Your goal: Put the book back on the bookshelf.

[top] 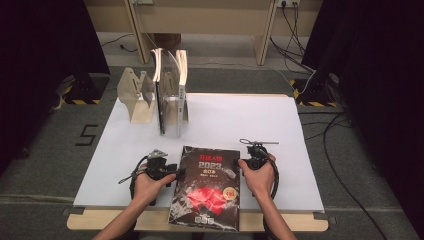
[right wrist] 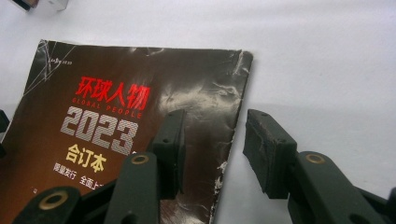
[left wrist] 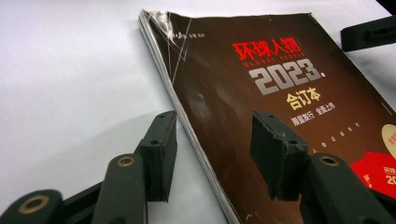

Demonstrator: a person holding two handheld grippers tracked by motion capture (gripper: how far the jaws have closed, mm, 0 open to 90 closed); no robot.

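Thick dark-brown paperback volume (top: 206, 187) with red and silver cover lettering, lying flat, cover up, at the near edge of the white-topped desk (top: 260, 120), its lower end overhanging that edge. Left gripper (left wrist: 212, 154) straddles the volume's left edge, one jaw over the bare desk and one over the cover; jaws apart, pads not pressing, nothing grasped. Right gripper (right wrist: 212, 149) straddles the right edge likewise, one jaw above the scuffed cover, the other over the desk; released, holding nothing. Far left of the desk: a pale wooden book stand (top: 137, 95), with several upright books (top: 170, 95) just beside it.
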